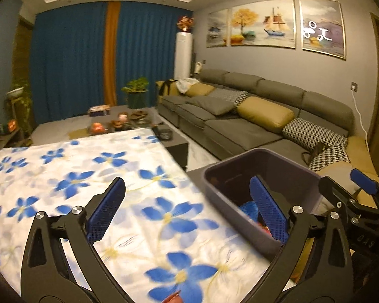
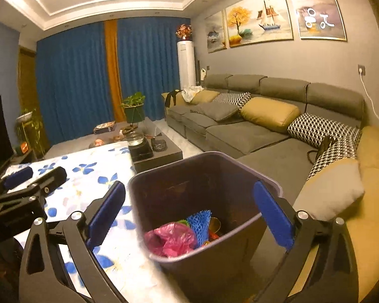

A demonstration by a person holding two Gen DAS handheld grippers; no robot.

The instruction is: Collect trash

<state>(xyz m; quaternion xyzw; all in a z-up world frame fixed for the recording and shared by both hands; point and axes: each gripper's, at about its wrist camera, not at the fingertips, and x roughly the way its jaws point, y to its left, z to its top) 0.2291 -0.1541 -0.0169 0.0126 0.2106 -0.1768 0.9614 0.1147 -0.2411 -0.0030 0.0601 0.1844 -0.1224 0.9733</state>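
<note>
Both my grippers are standing spread wide with nothing between their pads; my left gripper (image 1: pixel 187 208) is hovering over the flowered cloth (image 1: pixel 88 176) at the bin's edge; my right gripper (image 2: pixel 189 217) is pointing into the purple bin (image 2: pixel 240 260); the bin is sitting just beside the cloth, near the grey sofa (image 2: pixel 252 131); inside it are lying a pink plastic bag (image 2: pixel 171 238) and blue foam netting (image 2: pixel 199 223).

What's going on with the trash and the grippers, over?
Both hand-held grippers, left and right, open, empty. Pink bag and blue mesh in purple bin. Nothing in the way.
</note>
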